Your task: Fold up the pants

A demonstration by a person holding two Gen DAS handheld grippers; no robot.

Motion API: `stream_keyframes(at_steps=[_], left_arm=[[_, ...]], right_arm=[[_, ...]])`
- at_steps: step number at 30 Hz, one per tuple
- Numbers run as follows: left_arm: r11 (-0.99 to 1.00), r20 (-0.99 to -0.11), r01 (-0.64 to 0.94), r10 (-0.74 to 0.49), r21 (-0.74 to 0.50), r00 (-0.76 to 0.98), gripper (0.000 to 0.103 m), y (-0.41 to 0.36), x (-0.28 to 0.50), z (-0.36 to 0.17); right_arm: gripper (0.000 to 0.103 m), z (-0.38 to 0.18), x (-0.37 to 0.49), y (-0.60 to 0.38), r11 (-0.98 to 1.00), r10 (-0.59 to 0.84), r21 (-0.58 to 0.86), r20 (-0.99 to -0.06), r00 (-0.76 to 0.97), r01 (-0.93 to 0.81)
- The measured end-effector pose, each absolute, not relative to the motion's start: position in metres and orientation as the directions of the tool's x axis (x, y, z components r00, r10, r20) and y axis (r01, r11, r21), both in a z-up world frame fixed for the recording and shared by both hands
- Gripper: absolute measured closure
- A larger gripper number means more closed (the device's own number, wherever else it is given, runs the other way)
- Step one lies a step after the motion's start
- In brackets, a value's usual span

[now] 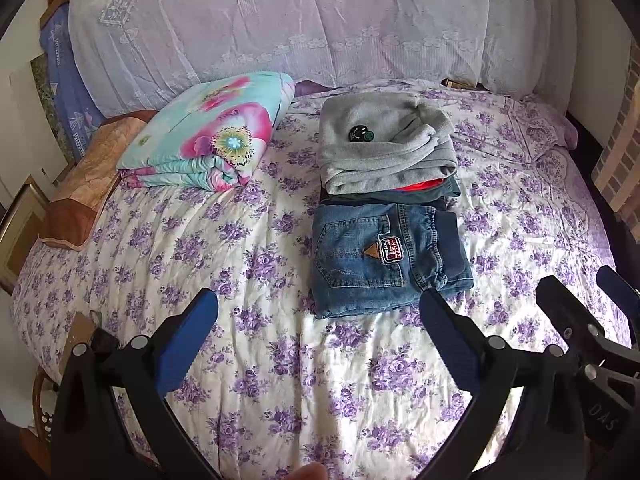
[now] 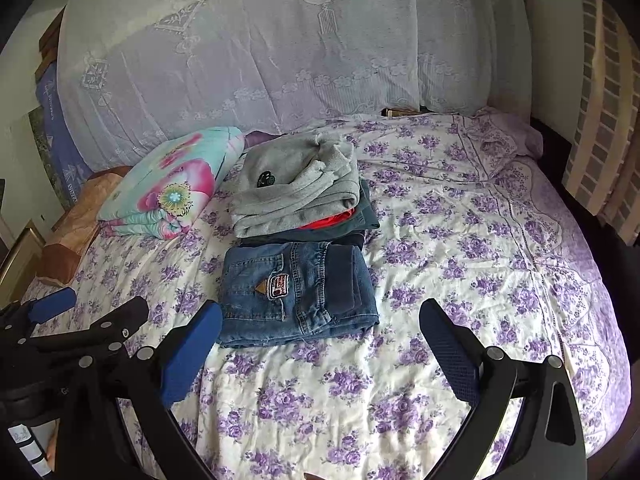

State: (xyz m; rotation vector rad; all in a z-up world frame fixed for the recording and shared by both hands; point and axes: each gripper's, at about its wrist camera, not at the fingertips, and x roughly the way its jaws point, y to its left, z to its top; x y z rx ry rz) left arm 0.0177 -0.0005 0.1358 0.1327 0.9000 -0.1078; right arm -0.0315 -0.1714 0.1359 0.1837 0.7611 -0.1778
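A pair of blue jeans (image 1: 384, 258) (image 2: 296, 294) lies folded into a compact rectangle on the bed, back pocket and patch facing up. My left gripper (image 1: 320, 312) hovers just in front of the jeans, open and holding nothing. My right gripper (image 2: 320, 320) is also open and holding nothing, close to the front edge of the jeans. Each gripper appears at the edge of the other's view: the right one (image 1: 576, 312) and the left one (image 2: 92, 308).
Behind the jeans sits a stack of folded clothes topped by a grey sweatshirt (image 1: 384, 140) (image 2: 296, 184). A folded floral blanket (image 1: 208, 132) (image 2: 172, 188) lies to the left. The purple-flowered bedspread (image 1: 260, 360) (image 2: 460, 240) covers the bed; a lace-covered headboard (image 1: 320, 20) rises behind.
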Motion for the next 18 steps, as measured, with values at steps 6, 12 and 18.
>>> stream_keyframes(at_steps=[6, 12, 18], left_arm=[[0.986, -0.787, 0.152, -0.039, 0.069, 0.616, 0.005, -0.0019, 0.0189, 0.1359], [0.986, -0.789, 0.152, -0.04, 0.068, 0.614, 0.005, -0.0032, 0.0196, 0.1352], [0.986, -0.788, 0.152, -0.04, 0.068, 0.614, 0.005, -0.0033, 0.0201, 0.1348]], right_arm=[[0.003, 0.1366, -0.0314, -0.1725, 0.969, -0.094, 0.1, -0.698, 0.71, 0.226], [0.003, 0.136, -0.0319, -0.1721, 0.969, -0.093, 0.101, -0.697, 0.711, 0.226], [0.003, 0.1362, -0.0317, -0.1719, 0.969, -0.094, 0.1, -0.697, 0.711, 0.226]])
